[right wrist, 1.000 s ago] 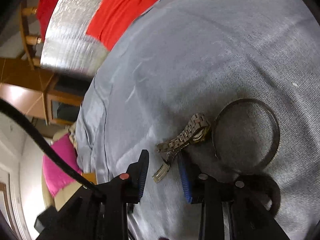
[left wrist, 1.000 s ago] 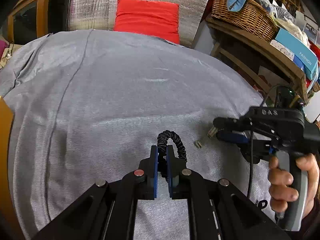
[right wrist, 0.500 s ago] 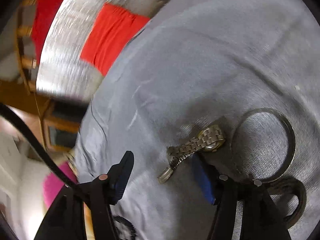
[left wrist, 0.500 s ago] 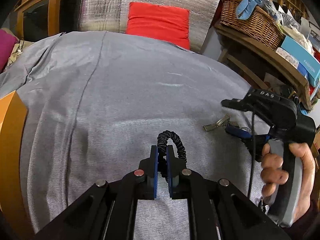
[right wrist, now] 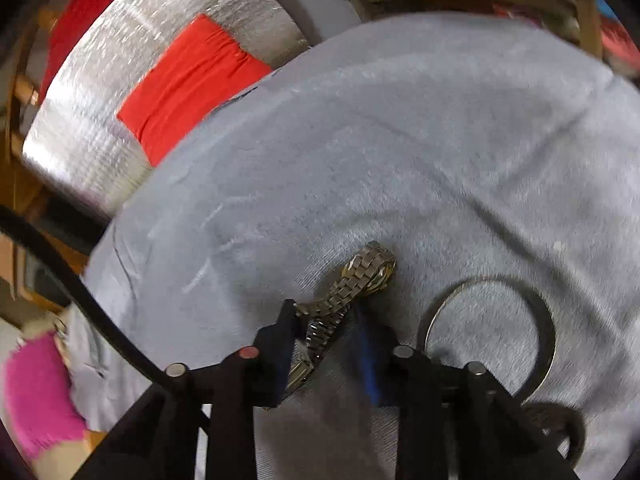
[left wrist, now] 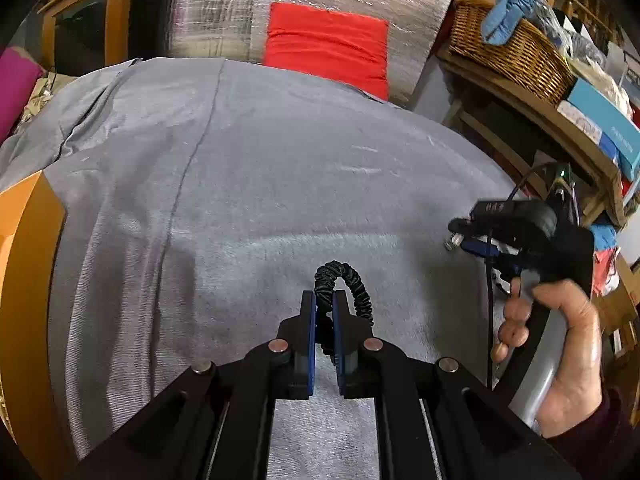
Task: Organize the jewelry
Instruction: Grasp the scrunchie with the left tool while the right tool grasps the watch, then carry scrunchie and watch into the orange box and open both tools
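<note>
A black fabric hair tie (left wrist: 357, 285) arches out of my left gripper (left wrist: 324, 297), which is shut on it above the grey cloth (left wrist: 280, 184). In the right wrist view a silver link watch (right wrist: 366, 268) lies on the cloth beside a thin metal bangle (right wrist: 549, 322). My right gripper (right wrist: 324, 311) straddles the watch band and its jaws are closing; the left finger touches the band and a sliver of gap shows at the blue pad (right wrist: 370, 344). From the left wrist view, the right gripper (left wrist: 456, 236) is at the cloth's right edge, with the watch's end (left wrist: 449, 243) between its tips.
A person's hand (left wrist: 568, 340) holds the right gripper's handle. An orange box (left wrist: 24, 260) stands at the left edge. A red cushion (left wrist: 328, 44) and foil sheet lie beyond the cloth. A wicker basket (left wrist: 516, 52) sits on a wooden shelf at right. A dark hair tie (right wrist: 560, 416) lies near the bangle.
My right gripper tilted, opened wide around the watch band, then narrowed onto it; the band now runs between its fingers. The left gripper drifted slightly, still holding the hair tie.
</note>
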A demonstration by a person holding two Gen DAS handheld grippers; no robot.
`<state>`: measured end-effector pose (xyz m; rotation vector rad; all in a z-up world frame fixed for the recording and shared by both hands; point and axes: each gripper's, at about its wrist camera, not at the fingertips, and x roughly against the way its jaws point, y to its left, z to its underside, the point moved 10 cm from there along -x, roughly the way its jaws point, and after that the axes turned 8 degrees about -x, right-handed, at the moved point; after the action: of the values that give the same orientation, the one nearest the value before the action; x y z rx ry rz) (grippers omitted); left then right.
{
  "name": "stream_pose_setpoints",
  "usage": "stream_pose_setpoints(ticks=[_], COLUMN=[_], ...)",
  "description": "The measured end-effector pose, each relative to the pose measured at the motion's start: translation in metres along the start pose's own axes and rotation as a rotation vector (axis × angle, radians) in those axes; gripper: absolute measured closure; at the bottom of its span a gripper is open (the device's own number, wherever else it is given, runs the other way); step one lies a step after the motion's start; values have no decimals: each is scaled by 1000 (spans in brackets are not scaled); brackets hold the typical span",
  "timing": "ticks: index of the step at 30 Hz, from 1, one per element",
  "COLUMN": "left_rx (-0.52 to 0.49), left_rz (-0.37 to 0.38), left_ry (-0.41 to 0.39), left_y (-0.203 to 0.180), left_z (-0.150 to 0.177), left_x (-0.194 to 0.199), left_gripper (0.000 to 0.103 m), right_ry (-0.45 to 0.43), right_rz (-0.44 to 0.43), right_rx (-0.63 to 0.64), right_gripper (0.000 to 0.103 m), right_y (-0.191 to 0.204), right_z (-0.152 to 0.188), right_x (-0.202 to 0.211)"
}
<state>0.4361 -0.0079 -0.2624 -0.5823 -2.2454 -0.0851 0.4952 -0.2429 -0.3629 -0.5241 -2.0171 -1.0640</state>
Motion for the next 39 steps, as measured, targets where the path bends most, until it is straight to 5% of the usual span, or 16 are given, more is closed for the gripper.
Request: stream_pose_setpoints(ticks=[7,16,23,28,39], left_rx=[17,115,229,305,434], left_rz=[-9,-61,-193,-295,-364], left_ry=[-42,-193,-265,-218,-139], left_y=[7,44,126,189,272], left_z=[-10,-36,-35,-14,37], left_x=[13,74,134,151,161], left_gripper=[95,95,95,95,95], right_ry=[32,86,166,227,383], right_rz=[-54,-329,-483,-570,-744], right_rx=[64,143,262,389,587], right_gripper=[95,99,100,100,100], right_y=[5,45,94,156,306], right_z=[0,15,71,123,237], right_x=[10,69,114,147,187])
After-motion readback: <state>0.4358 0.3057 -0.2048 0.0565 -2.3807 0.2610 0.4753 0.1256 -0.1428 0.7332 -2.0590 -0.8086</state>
